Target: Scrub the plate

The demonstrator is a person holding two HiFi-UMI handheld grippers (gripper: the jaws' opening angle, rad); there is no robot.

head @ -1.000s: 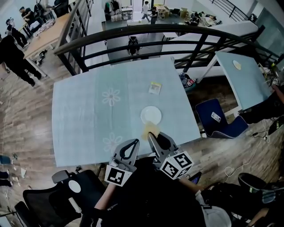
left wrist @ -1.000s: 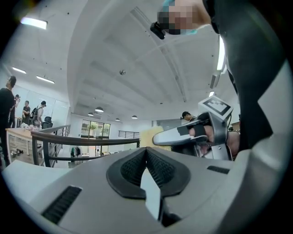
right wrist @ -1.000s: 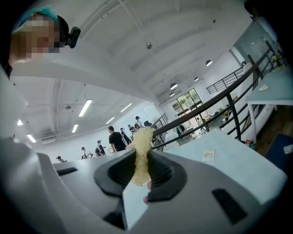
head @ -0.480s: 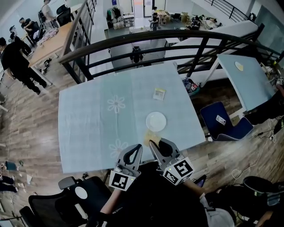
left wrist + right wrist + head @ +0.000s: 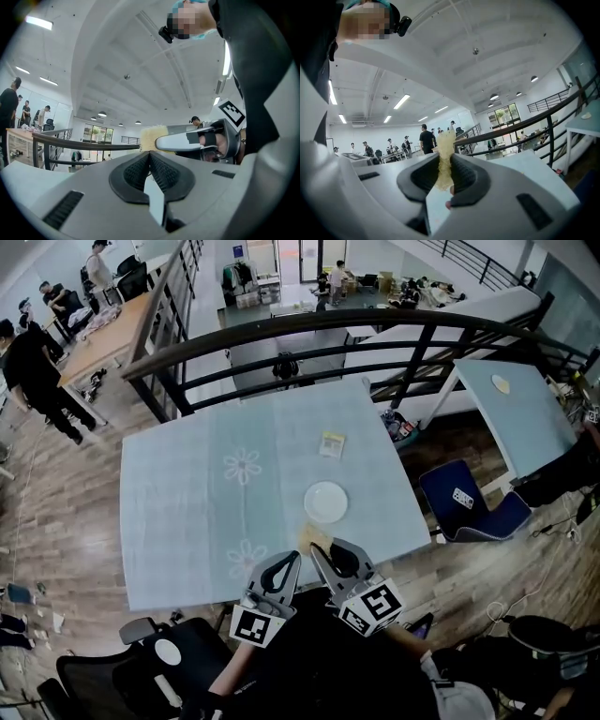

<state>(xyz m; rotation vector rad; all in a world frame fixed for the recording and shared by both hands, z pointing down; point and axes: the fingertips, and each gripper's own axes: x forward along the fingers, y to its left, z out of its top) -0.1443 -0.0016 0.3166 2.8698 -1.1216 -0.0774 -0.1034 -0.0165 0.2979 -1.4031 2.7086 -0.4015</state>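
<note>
A white round plate (image 5: 325,502) lies on the pale blue tablecloth (image 5: 187,512), right of the middle. My right gripper (image 5: 320,548) hangs at the table's near edge, just short of the plate, shut on a yellow sponge (image 5: 315,536). In the right gripper view the sponge (image 5: 444,152) stands pinched between the dark pads. To its left my left gripper (image 5: 285,563) is shut with nothing in it. In the left gripper view its pads (image 5: 161,172) meet, with the sponge (image 5: 151,137) and the right gripper beyond them.
A small yellow and white packet (image 5: 332,444) lies on the cloth beyond the plate. A dark railing (image 5: 309,329) runs behind the table. A blue chair (image 5: 464,498) stands to the right and a black office chair (image 5: 150,667) at the near left.
The head view has shifted a little. Both grippers stay close to the body at the table's near edge, the right one still shut on the sponge.
</note>
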